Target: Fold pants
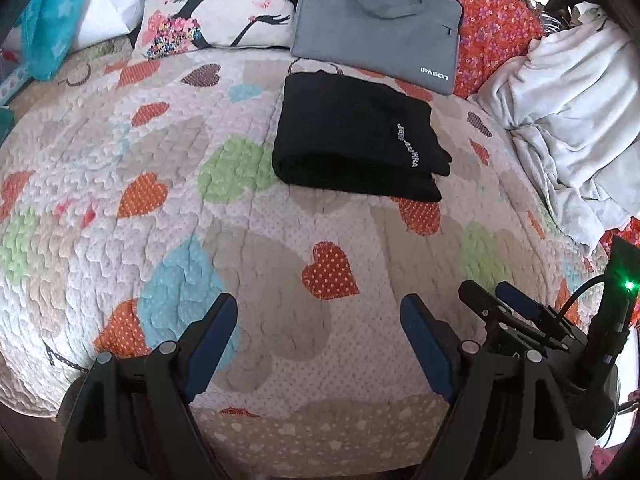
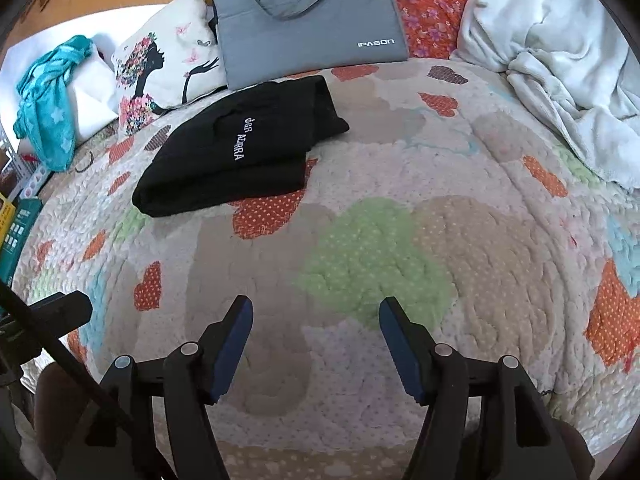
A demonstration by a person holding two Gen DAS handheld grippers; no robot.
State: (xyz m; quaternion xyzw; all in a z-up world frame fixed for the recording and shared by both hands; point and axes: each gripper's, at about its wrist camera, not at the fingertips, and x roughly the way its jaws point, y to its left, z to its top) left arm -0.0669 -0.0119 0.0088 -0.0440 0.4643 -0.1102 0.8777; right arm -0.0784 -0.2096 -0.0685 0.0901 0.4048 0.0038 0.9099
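- Left hand-held gripper (image 1: pixel 318 308) and right hand-held gripper (image 2: pixel 316 312) both spread, empty, above the bed quilt (image 1: pixel 280 248).
- Folded black pants (image 1: pixel 356 140) lie well ahead of both.
- Only the right view shows boxes (image 2: pixel 14 220) far left.

The folded pants (image 1: pixel 356 136) are lying on the quilt (image 1: pixel 280 240), toward the far side of the bed. Right behind them, a laptop bag (image 1: pixel 376 20) is lying flat, and its front edge is just beside the pants. Left of the bag, a pillow (image 1: pixel 216 4) is leaning up. Farther left, a towel (image 2: pixel 48 100) is hanging over something. A bunched-up blanket (image 1: pixel 576 120) is sitting at the right side of the bed, well apart from the pants. The left gripper (image 1: pixel 318 316) and the right gripper (image 2: pixel 316 316) are both hovering over the near part of the quilt, well in front of the pants, with the left one sitting to the left of the right one.
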